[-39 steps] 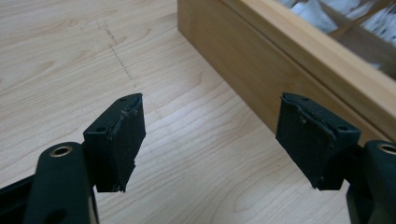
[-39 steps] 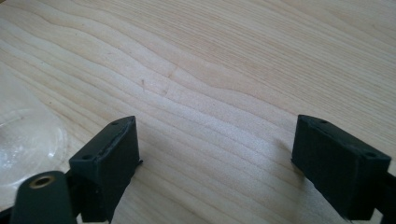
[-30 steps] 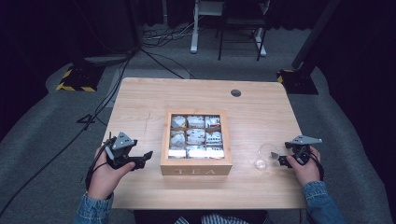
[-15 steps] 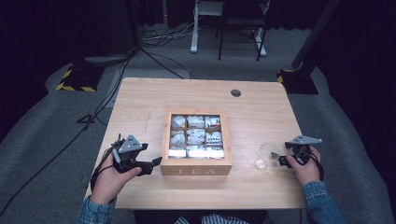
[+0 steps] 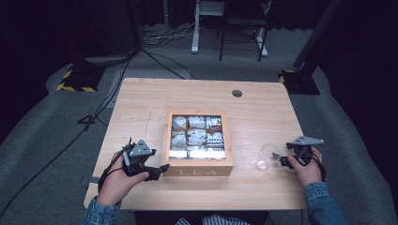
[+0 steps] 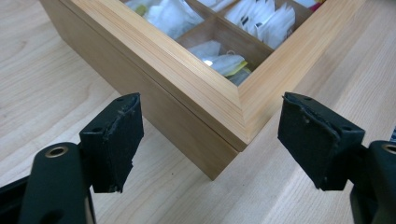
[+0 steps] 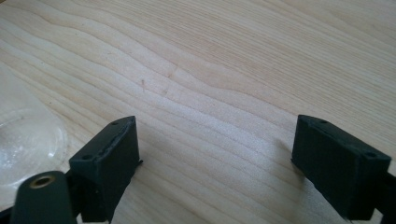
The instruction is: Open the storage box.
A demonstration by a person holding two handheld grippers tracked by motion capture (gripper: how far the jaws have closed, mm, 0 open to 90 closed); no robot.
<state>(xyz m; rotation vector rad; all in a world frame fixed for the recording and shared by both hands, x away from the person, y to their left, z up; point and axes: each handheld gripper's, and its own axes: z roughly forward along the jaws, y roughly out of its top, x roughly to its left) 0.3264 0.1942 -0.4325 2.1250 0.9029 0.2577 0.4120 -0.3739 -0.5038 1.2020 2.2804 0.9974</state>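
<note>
Wooden tea box sat mid-table, its near-left corner between the jaws of the left gripper, which were spread wide and gripped nothing. Left gripper at 7 o'clock from the box, just beside that corner. Right gripper at 4 o'clock, jaws wide apart, empty, over bare wood next to a clear glass. Compartments held tea bags.
</note>
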